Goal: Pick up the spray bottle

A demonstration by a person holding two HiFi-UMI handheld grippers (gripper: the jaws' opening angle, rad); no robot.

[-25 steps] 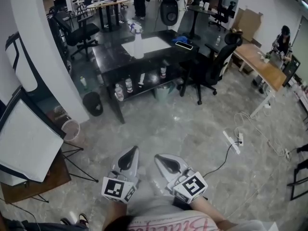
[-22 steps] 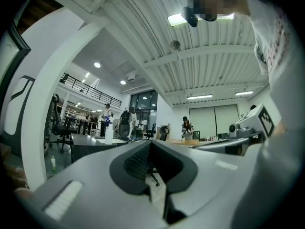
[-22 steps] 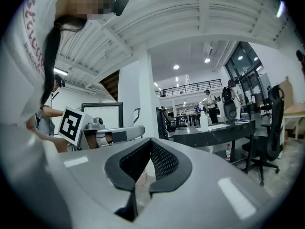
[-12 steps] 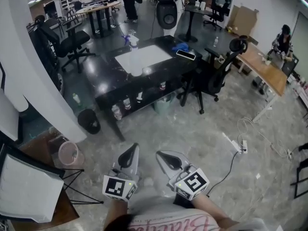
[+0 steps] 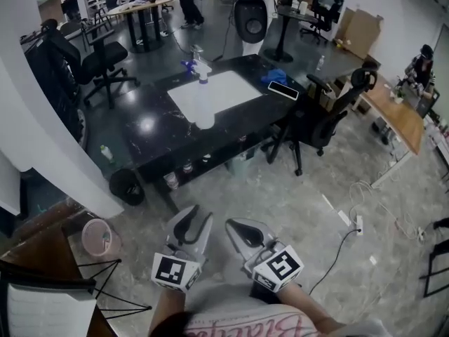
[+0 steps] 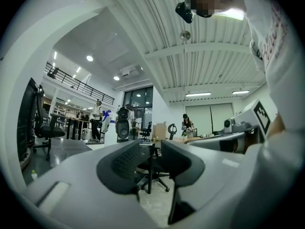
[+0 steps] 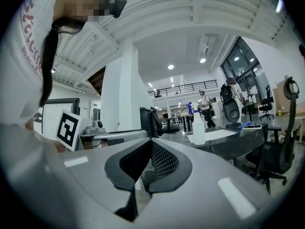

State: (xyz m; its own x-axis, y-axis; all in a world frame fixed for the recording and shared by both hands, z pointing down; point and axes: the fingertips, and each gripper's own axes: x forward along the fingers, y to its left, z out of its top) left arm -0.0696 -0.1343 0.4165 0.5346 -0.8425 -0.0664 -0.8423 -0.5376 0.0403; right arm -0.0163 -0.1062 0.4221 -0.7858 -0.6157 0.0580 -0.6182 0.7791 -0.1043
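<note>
The spray bottle (image 5: 203, 98), translucent white with a white trigger head, stands upright on a white sheet (image 5: 217, 91) on the black table (image 5: 158, 128), well ahead of both grippers. It also shows in the right gripper view, a small spray bottle (image 7: 198, 129) on the table's top. My left gripper (image 5: 190, 220) is held low over the stone floor; its jaws are opening, a narrow gap shows, and nothing is between them. Beside it my right gripper (image 5: 239, 229) is shut and empty. In their own views the left gripper (image 6: 150, 151) and right gripper (image 7: 151, 149) point level at the room.
A black office chair (image 5: 317, 114) stands at the table's right end. A black bin (image 5: 127, 186) and a pink bin (image 5: 97, 237) sit near the white pillar (image 5: 49, 139) on the left. A power strip (image 5: 342, 218) and cables lie on the floor at right.
The table and bottle have come closer as both grippers moved forward across the floor. The left gripper's jaws, shut before, now stand slightly apart.
</note>
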